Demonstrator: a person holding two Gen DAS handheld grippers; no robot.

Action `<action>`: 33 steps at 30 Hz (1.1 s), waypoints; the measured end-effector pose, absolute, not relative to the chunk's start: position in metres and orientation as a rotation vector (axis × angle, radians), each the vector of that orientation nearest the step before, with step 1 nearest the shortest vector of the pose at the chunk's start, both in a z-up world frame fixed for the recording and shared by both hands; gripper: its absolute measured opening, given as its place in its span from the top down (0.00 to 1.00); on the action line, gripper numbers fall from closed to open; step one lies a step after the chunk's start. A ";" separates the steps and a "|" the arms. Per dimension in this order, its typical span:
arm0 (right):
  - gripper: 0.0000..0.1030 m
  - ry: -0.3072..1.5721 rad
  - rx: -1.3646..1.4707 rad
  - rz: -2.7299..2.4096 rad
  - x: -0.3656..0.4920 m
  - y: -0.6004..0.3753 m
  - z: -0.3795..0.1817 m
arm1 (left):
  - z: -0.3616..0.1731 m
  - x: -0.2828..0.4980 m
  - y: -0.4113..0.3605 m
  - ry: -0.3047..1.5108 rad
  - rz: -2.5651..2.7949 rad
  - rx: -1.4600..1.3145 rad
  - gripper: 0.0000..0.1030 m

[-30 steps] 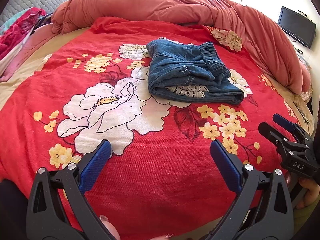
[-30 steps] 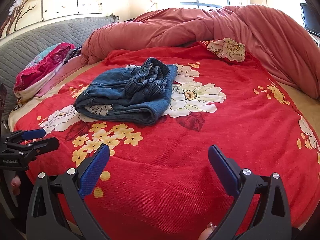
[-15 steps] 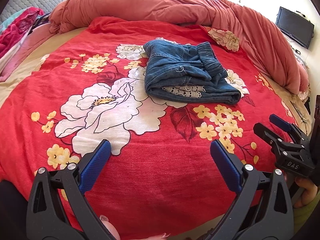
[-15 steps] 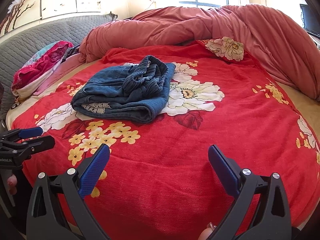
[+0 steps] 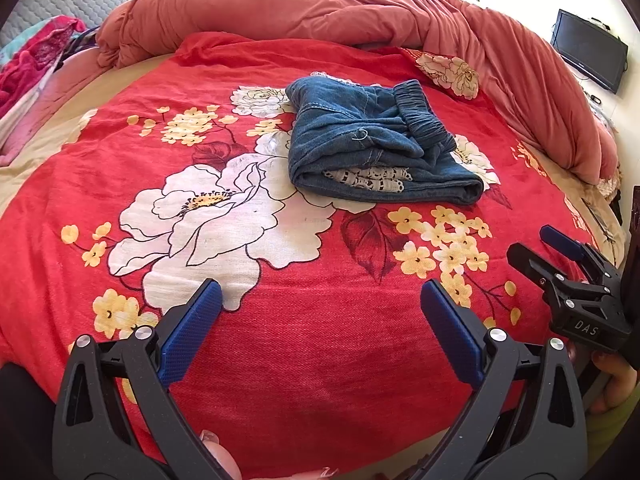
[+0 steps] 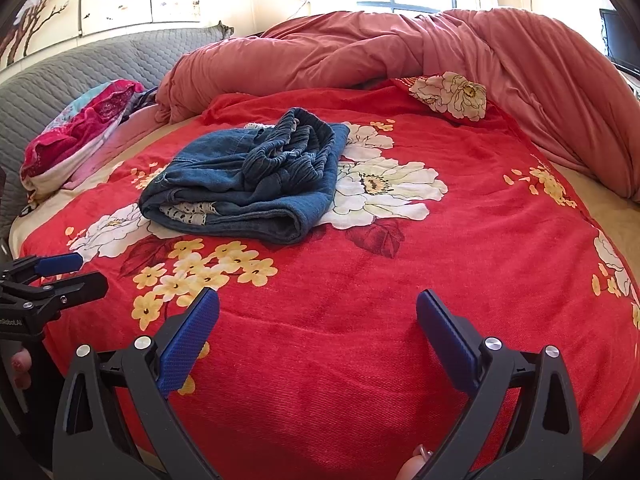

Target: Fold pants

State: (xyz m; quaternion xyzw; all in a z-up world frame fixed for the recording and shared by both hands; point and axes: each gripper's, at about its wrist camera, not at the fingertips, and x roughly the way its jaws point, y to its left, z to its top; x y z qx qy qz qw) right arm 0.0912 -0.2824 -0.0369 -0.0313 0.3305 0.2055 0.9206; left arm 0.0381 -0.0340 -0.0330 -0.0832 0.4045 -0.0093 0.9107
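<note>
The blue denim pants lie folded in a compact bundle on the red floral bedspread, white lace trim showing at the near edge. They also show in the right wrist view. My left gripper is open and empty, well short of the pants near the bed's front edge. My right gripper is open and empty, also near the front edge. The right gripper appears at the right of the left view, the left gripper at the left of the right view.
A bunched salmon duvet lies along the back and right of the bed. A floral pillow sits behind the pants. Pink and red clothes are piled at the left by a grey quilted headboard. A TV hangs at right.
Both grippers have drifted slightly, so the pants sit a little lower-left in both views. Both stay open; the pants have not moved.
</note>
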 end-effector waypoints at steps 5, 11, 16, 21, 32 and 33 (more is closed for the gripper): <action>0.05 0.685 -0.070 0.417 0.093 -0.282 -0.039 | -0.033 0.038 -0.034 0.830 -0.021 -0.167 0.09; 0.05 0.690 -0.081 0.409 0.094 -0.282 -0.041 | -0.032 0.038 -0.034 0.829 -0.038 -0.166 0.09; 0.05 0.698 -0.081 0.396 0.096 -0.283 -0.043 | -0.033 0.039 -0.034 0.836 -0.036 -0.138 0.09; 0.05 0.714 -0.039 0.380 0.101 -0.290 -0.043 | -0.029 0.040 -0.030 0.808 -0.020 -0.107 0.09; 0.05 0.817 0.167 -0.081 0.224 -0.465 -0.016 | -0.021 0.132 0.133 0.905 0.390 -0.129 0.09; 0.05 0.828 0.175 -0.132 0.240 -0.485 -0.019 | -0.023 0.147 0.158 0.914 0.441 -0.152 0.09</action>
